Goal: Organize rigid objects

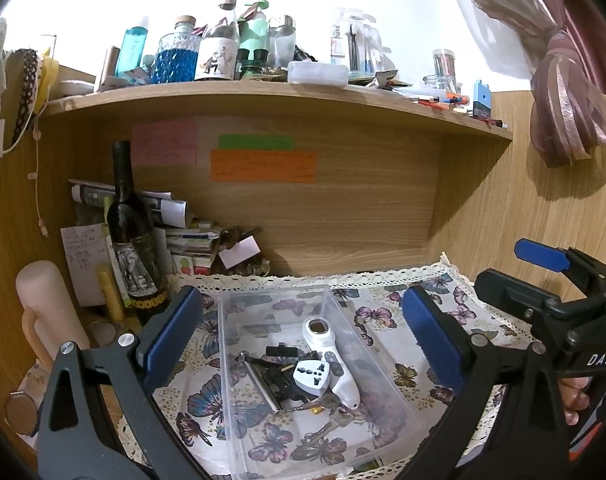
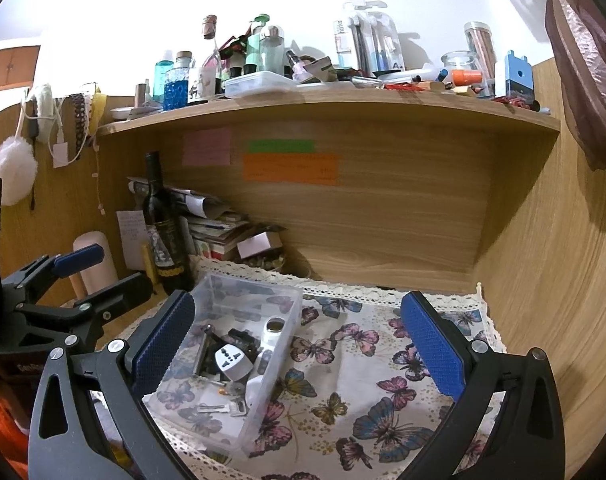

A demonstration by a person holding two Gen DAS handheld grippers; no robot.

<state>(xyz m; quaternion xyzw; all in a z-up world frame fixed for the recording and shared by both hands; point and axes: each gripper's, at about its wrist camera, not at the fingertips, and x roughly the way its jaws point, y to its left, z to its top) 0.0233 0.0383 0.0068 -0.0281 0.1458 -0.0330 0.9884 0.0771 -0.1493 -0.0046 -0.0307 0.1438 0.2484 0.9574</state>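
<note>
A clear plastic box (image 1: 387, 390) (image 2: 279, 356) sits on a butterfly-print cloth (image 2: 375, 412). It holds a white travel adapter (image 1: 312, 376) (image 2: 230, 361), a white handheld device (image 1: 335, 360) (image 2: 270, 330), a metal rod (image 1: 259, 383), black parts (image 1: 281, 351) and keys (image 1: 333, 420) (image 2: 223, 409). My left gripper (image 1: 303, 338) is open and empty, its fingers straddling the box from above. My right gripper (image 2: 297, 344) is open and empty, hanging over the cloth just right of the box. Each gripper shows at the edge of the other's view.
A dark wine bottle (image 1: 133, 236) (image 2: 165, 232), a pale pink cylinder (image 1: 49, 312) and stacked papers (image 1: 183, 236) crowd the back left. A wooden shelf (image 1: 263, 98) packed with bottles overhangs. A wood wall (image 2: 555, 280) bounds the right.
</note>
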